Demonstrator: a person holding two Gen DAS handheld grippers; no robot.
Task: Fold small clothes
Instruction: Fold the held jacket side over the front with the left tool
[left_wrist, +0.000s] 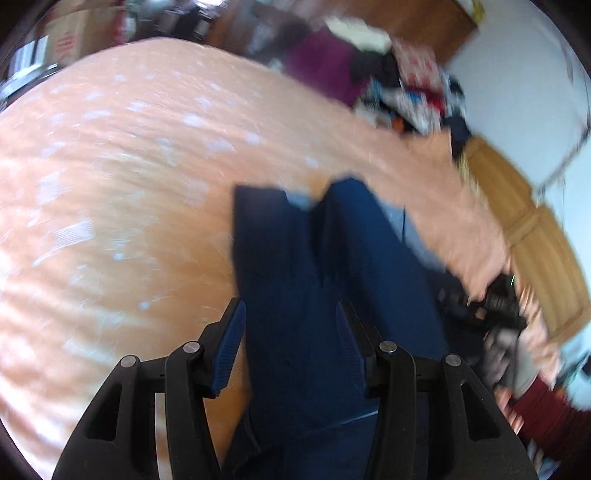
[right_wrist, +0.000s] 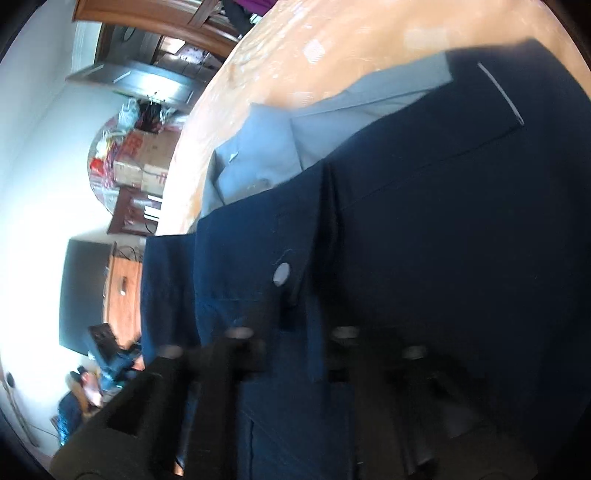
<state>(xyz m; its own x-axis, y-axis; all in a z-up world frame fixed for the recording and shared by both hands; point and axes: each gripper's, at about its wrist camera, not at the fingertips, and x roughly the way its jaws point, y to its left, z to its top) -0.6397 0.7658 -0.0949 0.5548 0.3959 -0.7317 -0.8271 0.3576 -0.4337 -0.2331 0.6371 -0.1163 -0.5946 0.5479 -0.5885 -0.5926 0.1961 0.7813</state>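
Observation:
A navy garment (left_wrist: 295, 258) with pale grey lining (right_wrist: 266, 155) and a grey button (right_wrist: 281, 274) hangs over the peach bedsheet (left_wrist: 110, 184). In the left wrist view my left gripper (left_wrist: 290, 306) stands open, its blue pads wide apart with the navy cloth running up between them. In the right wrist view my right gripper (right_wrist: 295, 325) is dark and blurred, its fingers close together on a fold of the same garment (right_wrist: 443, 221). The right fingertips are hidden by cloth.
A pile of mixed clothes (left_wrist: 406, 92) lies at the bed's far edge by a wooden headboard (left_wrist: 517, 206). Cardboard boxes (right_wrist: 144, 162) and a wooden cabinet (right_wrist: 123, 291) stand beyond the bed. The sheet (right_wrist: 332, 44) is bare left of the garment.

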